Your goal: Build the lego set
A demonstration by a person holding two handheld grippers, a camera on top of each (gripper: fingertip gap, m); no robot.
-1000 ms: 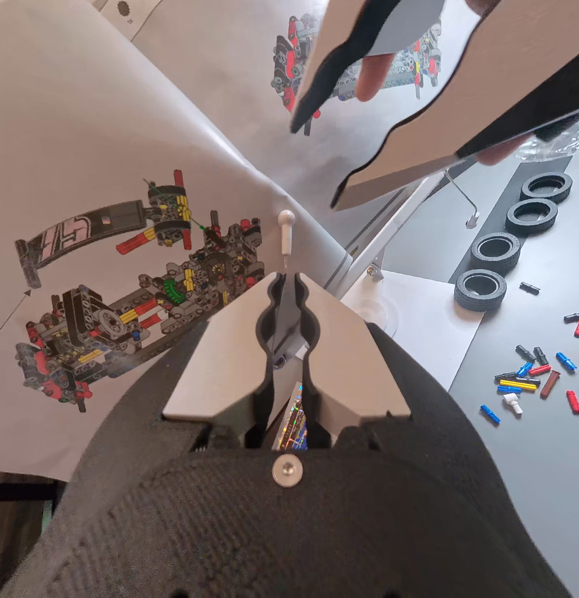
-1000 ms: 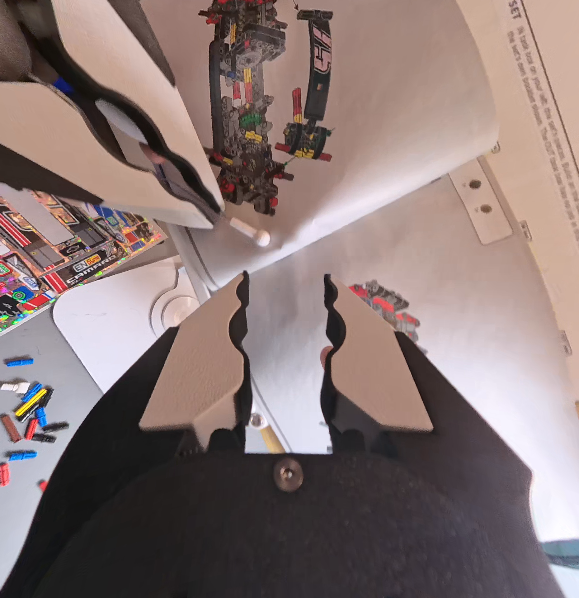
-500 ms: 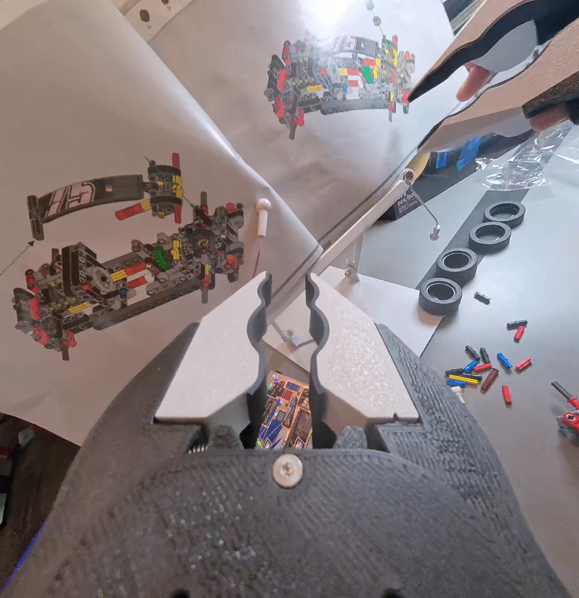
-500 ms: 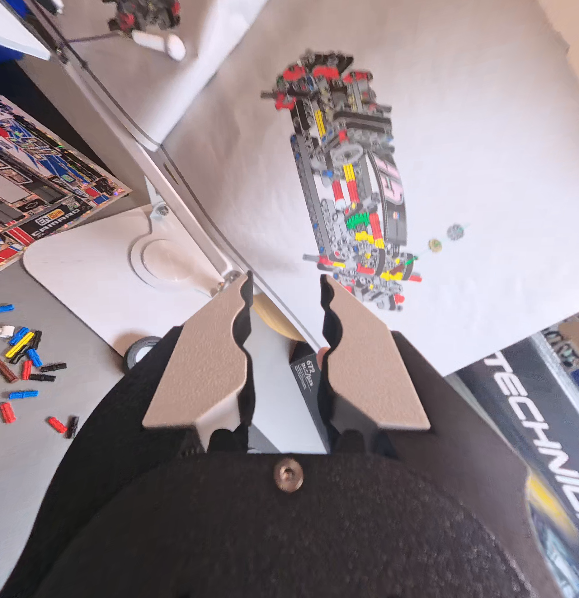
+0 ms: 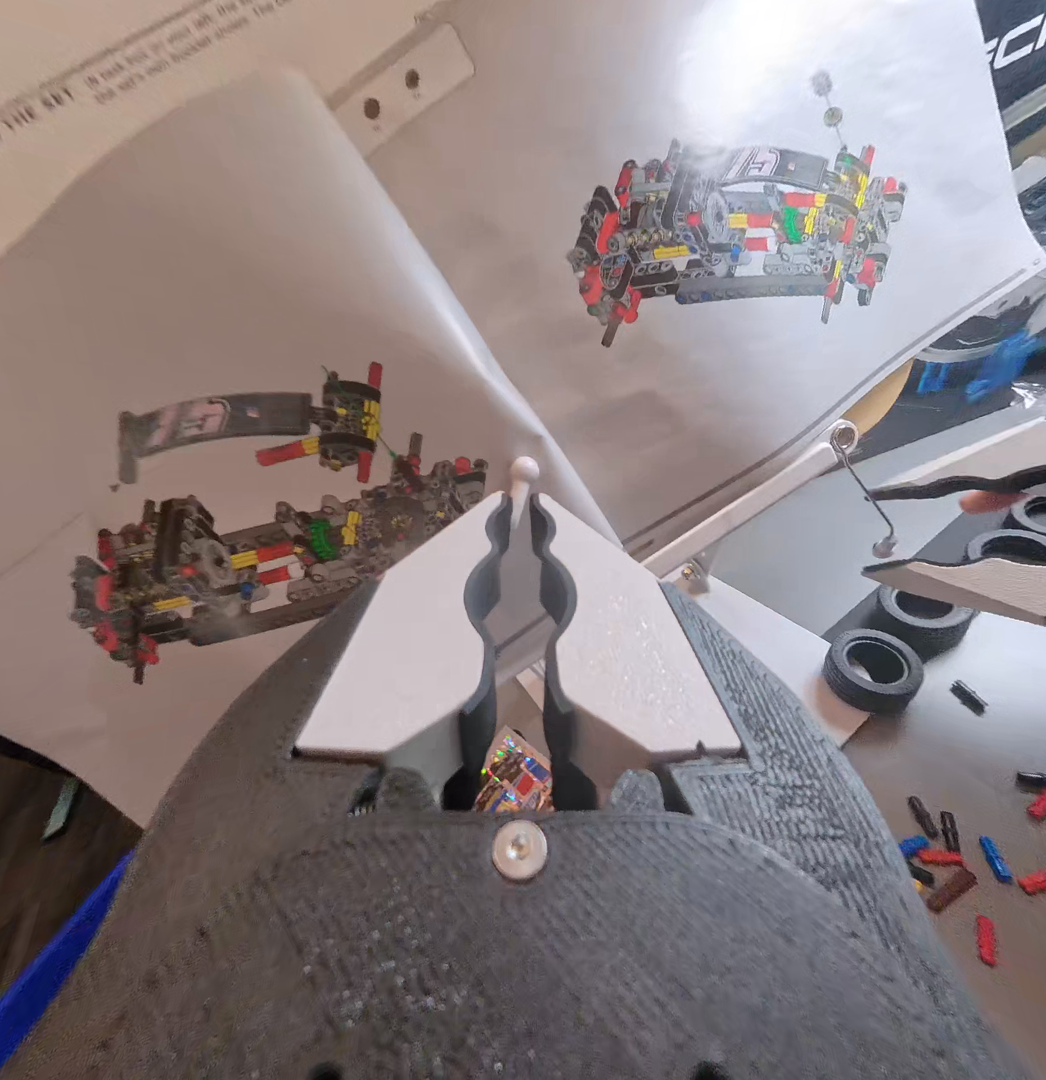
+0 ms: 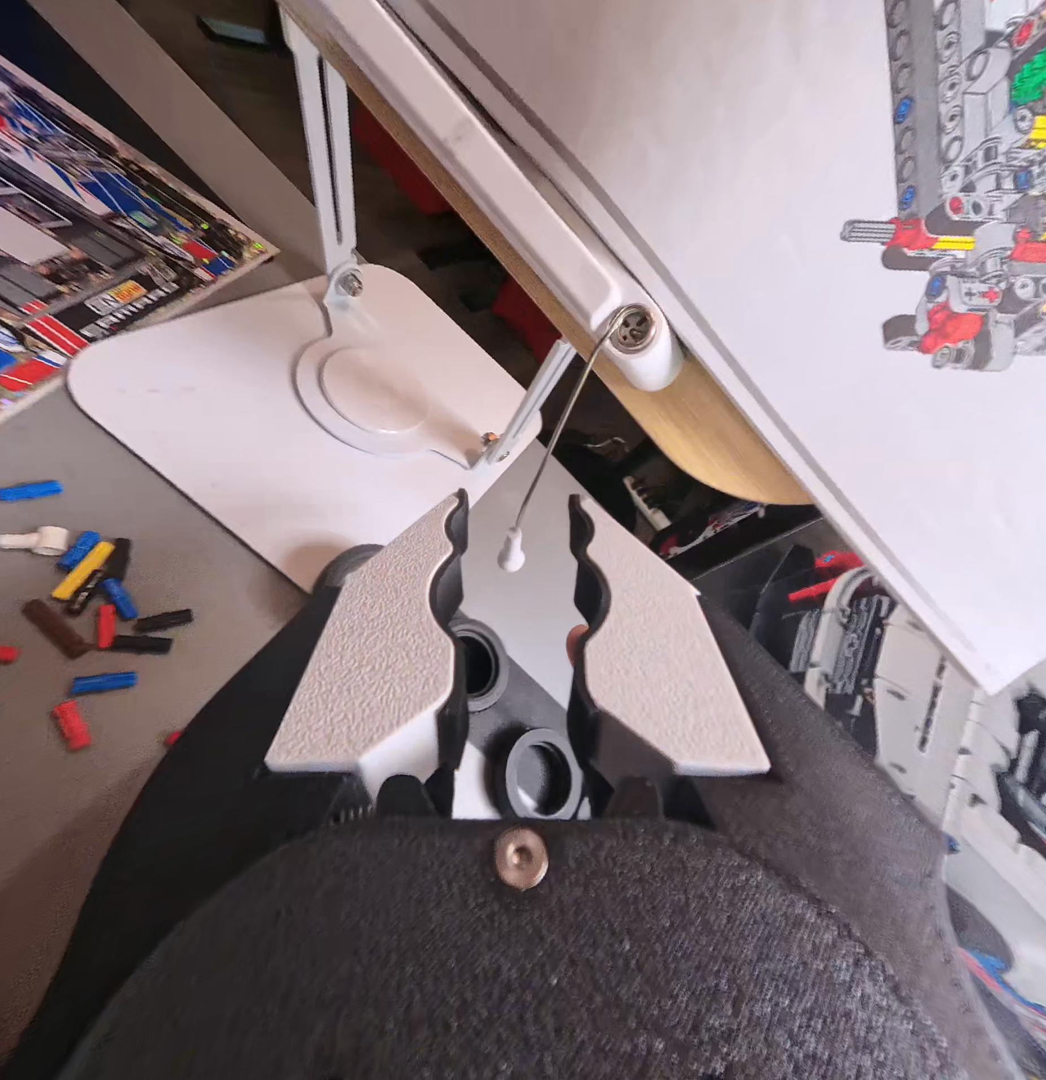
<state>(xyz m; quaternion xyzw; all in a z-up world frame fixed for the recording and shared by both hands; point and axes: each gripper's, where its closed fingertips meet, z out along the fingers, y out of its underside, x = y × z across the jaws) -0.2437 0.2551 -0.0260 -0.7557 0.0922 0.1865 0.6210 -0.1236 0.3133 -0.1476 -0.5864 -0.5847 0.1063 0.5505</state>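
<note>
The instruction booklet [image 5: 275,292] lies open on a white book stand [image 6: 485,169], with car chassis drawings on both pages. My left gripper [image 5: 518,497] is closed down on the stem of the stand's left page-holder arm, whose white ball tip [image 5: 523,469] sticks out above the fingertips. My right gripper [image 6: 518,497] is open; the white tip [image 6: 509,546] of the right page-holder wire hangs between its fingers without touching them. The right gripper also shows in the left wrist view [image 5: 976,526], over the tyres.
Black tyres [image 5: 874,672] sit on the grey table right of the stand; two more show under my right gripper [image 6: 538,777]. Loose coloured pins [image 6: 88,573] lie at the front. A sticker sheet [image 6: 100,234] lies left of the stand base [image 6: 217,397]. The set's box [image 5: 1029,58] stands behind. One gripper's finger ends stand about 20 cm off the other's.
My right gripper dropped from the right page to the stand's lower right corner, around the wire arm's tip. My left gripper, open half a second ago, narrowed onto the left holder arm.
</note>
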